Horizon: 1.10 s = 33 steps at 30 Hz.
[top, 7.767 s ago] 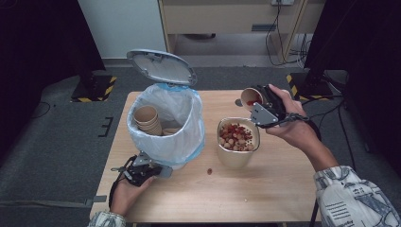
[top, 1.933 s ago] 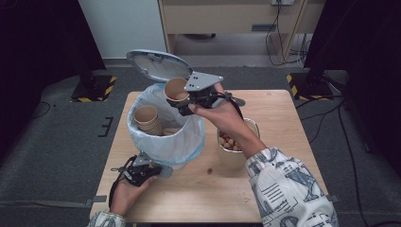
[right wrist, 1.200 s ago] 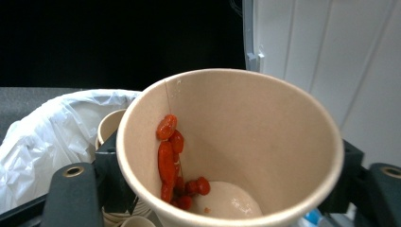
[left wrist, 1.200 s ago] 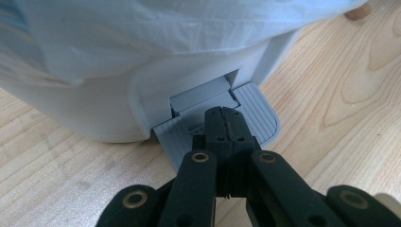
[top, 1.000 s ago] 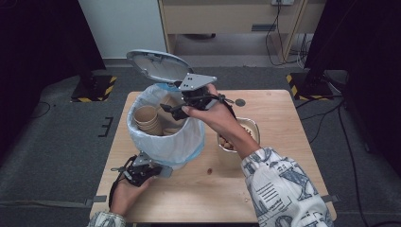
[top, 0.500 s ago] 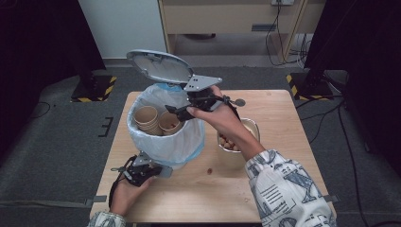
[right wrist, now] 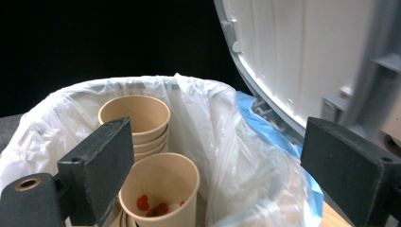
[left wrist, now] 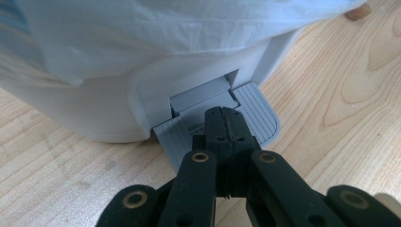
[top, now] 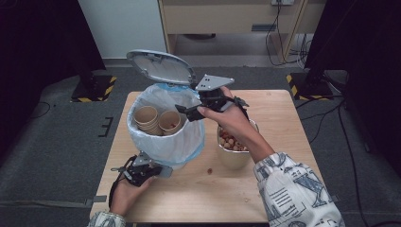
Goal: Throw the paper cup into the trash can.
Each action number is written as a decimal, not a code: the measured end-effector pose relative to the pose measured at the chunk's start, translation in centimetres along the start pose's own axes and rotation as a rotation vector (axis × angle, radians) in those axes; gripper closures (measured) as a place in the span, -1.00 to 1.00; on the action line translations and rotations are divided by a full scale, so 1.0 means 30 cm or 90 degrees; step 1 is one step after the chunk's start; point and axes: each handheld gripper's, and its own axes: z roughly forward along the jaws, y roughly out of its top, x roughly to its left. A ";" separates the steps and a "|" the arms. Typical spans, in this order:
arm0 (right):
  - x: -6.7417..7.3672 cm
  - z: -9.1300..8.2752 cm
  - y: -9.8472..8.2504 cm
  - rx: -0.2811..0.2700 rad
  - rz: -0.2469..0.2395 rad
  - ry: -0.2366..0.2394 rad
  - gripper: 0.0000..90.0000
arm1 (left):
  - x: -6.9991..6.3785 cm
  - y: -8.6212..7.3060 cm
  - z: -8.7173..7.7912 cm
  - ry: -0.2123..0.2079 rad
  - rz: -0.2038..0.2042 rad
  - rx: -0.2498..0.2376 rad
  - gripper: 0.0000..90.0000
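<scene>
- High view: the right gripper (top: 185, 112) hangs at the rim of the pedal bin (top: 165, 146), its jaws apart and just opened wider, nothing between them. The dropped paper cup (top: 169, 122) stands inside the liner beside a stack of cups (top: 146, 117). The lid (top: 161, 66) is tipped up. A bowl of fruit (top: 232, 147) waits under the right forearm, and a stray piece (top: 208, 170) lies on the table (top: 283, 123).
- Left gripper view: the left gripper (left wrist: 226, 124), jaws pressed together, bears down on the grey pedal (left wrist: 257, 113) at the bin's foot. Should the tips slide off the ribbed pedal, the lid would likely drop on the hand above.
- Right gripper view: the wide pads (right wrist: 106, 156) frame the cup (right wrist: 161, 189), red scraps in its bottom. Pulling back low could snag the thin liner (right wrist: 227, 142) and drag it off the rim.
</scene>
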 end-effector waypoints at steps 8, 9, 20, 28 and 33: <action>-0.024 -0.039 -0.019 -0.003 0.011 -0.012 -0.77 | 0.000 0.000 0.000 0.000 0.000 0.000 1.00; -0.028 -0.045 -0.023 -0.003 0.011 -0.014 -0.77 | 0.000 0.000 0.000 0.000 0.000 0.000 1.00; -0.067 -0.103 -0.049 -0.003 0.024 -0.038 -0.77 | 0.000 0.000 0.000 0.000 0.000 0.000 1.00; -0.102 -0.152 -0.072 0.002 0.028 -0.062 -0.77 | 0.000 0.000 0.000 0.000 0.000 0.000 1.00; -0.117 -0.176 -0.082 0.003 0.029 -0.073 -0.77 | 0.000 0.000 0.000 0.000 0.000 0.000 1.00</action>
